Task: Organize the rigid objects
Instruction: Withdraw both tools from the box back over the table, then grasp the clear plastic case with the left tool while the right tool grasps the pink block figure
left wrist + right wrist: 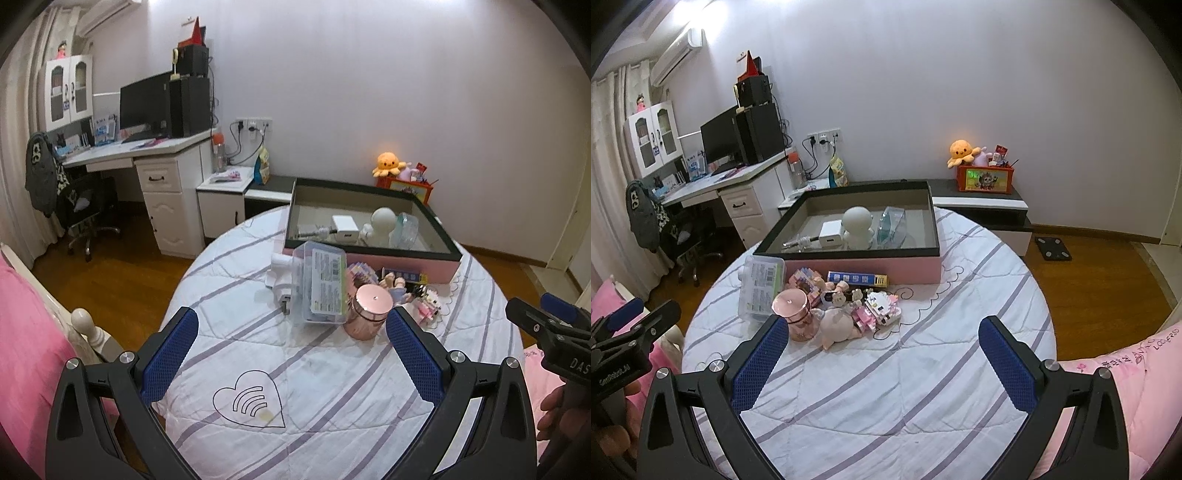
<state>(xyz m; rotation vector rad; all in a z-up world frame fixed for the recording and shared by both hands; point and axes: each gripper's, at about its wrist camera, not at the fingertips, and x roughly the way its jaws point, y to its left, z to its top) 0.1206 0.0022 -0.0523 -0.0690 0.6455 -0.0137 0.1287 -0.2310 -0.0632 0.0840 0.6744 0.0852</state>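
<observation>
pink box (864, 268) holds a white charger (829, 236), round figure (857, 226) and clear case (892, 228); both tongs gape empty.

Dim, ceiling glare, fisheye-warped edges

A white quilt (923, 369) crossed by lavender stripes carries a black-outlined heart (249, 404). At 12 o'clock sits a pink box (864, 269) with a black rim and beige inside, holding a white charger (830, 236) and a white figure (857, 227). In front lie a rose-pink jar (796, 314), a clear case (761, 288) with a green-and-white label, and a blue-and-gold pack (857, 279). Blue dimpled pads (759, 365) line black grippers. At 1 o'clock, an orange octopus (961, 150) tops a red crate (984, 179).
</observation>
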